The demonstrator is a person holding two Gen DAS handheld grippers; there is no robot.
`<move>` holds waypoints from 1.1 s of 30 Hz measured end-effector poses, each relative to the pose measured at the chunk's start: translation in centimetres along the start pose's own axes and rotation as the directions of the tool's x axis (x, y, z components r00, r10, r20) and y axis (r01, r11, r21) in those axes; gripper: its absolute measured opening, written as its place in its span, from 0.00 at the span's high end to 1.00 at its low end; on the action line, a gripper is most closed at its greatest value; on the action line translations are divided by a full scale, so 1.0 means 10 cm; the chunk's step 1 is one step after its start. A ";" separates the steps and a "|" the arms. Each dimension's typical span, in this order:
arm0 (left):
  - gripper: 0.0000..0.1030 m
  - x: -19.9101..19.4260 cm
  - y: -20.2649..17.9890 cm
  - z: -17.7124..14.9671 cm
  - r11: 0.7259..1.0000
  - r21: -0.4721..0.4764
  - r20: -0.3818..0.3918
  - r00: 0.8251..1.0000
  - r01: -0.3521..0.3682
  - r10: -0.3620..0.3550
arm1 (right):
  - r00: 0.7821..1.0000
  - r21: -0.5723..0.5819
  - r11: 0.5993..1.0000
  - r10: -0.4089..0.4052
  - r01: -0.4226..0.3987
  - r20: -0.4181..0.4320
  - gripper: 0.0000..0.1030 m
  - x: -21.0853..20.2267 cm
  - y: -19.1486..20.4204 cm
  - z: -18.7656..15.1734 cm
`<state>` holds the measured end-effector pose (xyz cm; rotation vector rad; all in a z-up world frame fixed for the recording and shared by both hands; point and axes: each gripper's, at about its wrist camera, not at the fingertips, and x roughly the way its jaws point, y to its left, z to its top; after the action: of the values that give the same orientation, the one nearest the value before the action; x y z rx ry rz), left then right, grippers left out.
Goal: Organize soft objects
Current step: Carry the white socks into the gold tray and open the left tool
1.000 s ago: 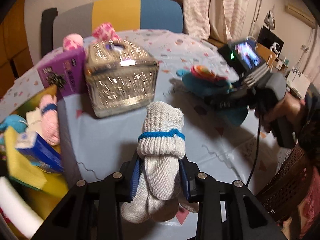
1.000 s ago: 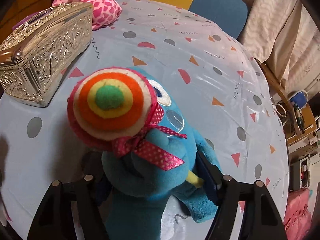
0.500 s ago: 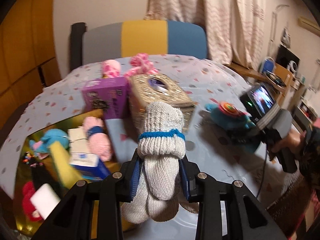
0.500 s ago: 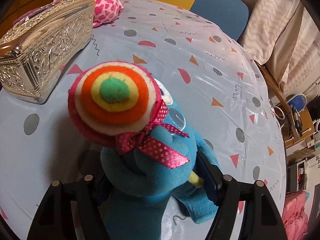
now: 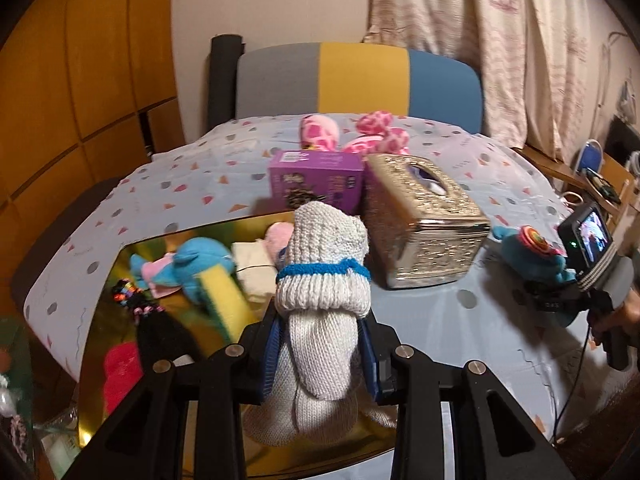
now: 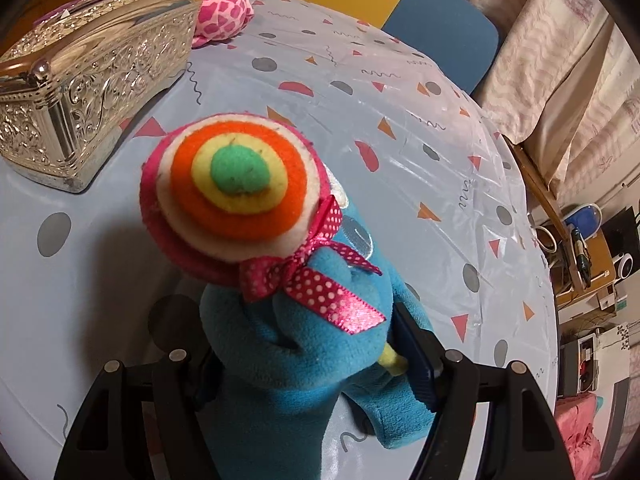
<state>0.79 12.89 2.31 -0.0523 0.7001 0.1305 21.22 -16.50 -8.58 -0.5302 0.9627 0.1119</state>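
While the left gripper (image 5: 320,354) carries the rolled grey knit socks (image 5: 322,300), its fingers (image 5: 270,350) are narrowed onto the lower part of the bundle, below the blue band, and the roll juts forward over the near edge of the gold tray (image 5: 120,260). The tray already holds a blue plush (image 5: 200,264), a pink sock roll (image 5: 280,236), a yellow sponge-like piece (image 5: 224,300) and other soft bits, so the step in hand looks like bringing the socks in to join them.

To do it well, the bundle should travel further over the tray toward a bare patch of gold, be lowered until it nearly rests there, and only then be released; letting go from height could make the roll tumble out or knock the things already placed. The grip is low on the roll, so the heavy folded end may tip forward on release.

The right gripper (image 6: 316,364) has its fingers set fairly wide around the body of the blue toy with the striped lollipop (image 6: 240,200), clamped on it above the desk (image 6: 400,120), beside the silver tissue box (image 6: 88,76). Judging by this, it should wait until the left side clears the tray, so the two do not crowd one another.
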 end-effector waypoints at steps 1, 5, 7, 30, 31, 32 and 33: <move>0.66 0.00 0.04 -0.01 1.000 -0.004 -0.001 1.000 -0.008 0.008 | 1.000 -0.002 1.000 -0.001 0.001 0.001 0.27 0.00 0.00 0.00; 0.66 0.01 0.21 -0.03 0.999 -0.026 -0.009 0.999 -0.042 0.042 | 1.000 -0.006 1.000 -0.003 0.003 0.003 0.28 -0.01 0.00 -0.01; 0.66 0.01 0.30 -0.05 0.998 -0.037 -0.013 0.998 -0.059 0.058 | 1.000 -0.007 1.000 -0.003 0.003 0.002 0.28 -0.01 0.00 -0.01; 0.66 -0.01 1.46 -0.08 0.936 -0.298 -0.048 0.982 -0.189 0.183 | 1.000 -0.024 1.000 -0.008 0.008 0.001 0.28 -0.02 0.01 -0.02; 0.66 0.03 1.43 -0.05 0.938 -0.300 -0.051 0.985 -0.174 0.167 | 1.000 -0.023 1.000 -0.009 0.009 0.000 0.28 -0.02 0.01 -0.02; 0.66 0.08 1.40 -0.02 0.940 -0.300 -0.053 0.987 -0.162 0.154 | 1.000 -0.023 1.000 -0.009 0.009 0.000 0.28 -0.02 0.01 -0.02; 0.66 0.14 1.37 0.00 0.942 -0.299 -0.059 0.988 -0.154 0.143 | 1.000 -0.024 1.000 -0.009 0.009 0.001 0.28 -0.02 0.01 -0.02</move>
<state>-0.06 26.57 1.32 -0.2968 0.7153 0.3827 20.89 -16.46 -8.57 -0.5567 0.9591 0.1154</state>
